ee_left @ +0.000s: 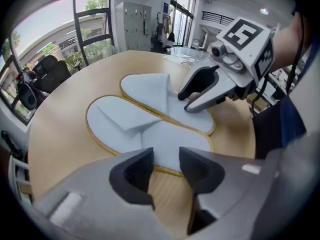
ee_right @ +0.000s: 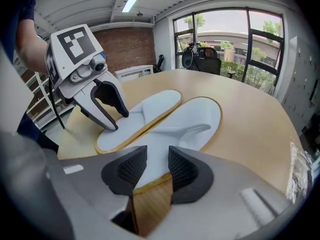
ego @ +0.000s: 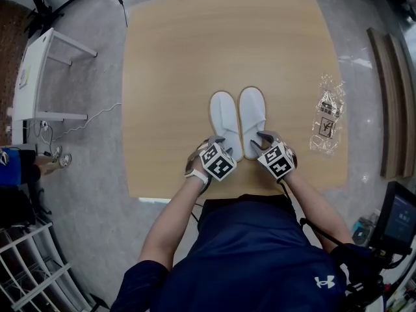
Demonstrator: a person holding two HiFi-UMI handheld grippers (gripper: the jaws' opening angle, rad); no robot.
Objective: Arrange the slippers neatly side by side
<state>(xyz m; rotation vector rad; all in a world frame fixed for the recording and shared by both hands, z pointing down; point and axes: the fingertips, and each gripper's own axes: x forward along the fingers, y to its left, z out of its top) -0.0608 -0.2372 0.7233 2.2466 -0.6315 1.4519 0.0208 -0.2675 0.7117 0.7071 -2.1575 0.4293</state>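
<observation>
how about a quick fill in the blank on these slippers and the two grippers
1. The left slipper and the right slipper lie ___ on the table.
2. Their toes point ___ from the person, with the heels at the grippers.
3. The left gripper and the right gripper are not shut: the jaws of both stand ___.
4. In the head view, the plastic wrapper lies to the ___ of the slippers.

Missing words: side by side; away; open; right

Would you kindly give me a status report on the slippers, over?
Left tool open, right tool open, both at heels. White fabric slippers side by side on wooden table. Clear plastic wrapper well aside, not in the way.
</observation>
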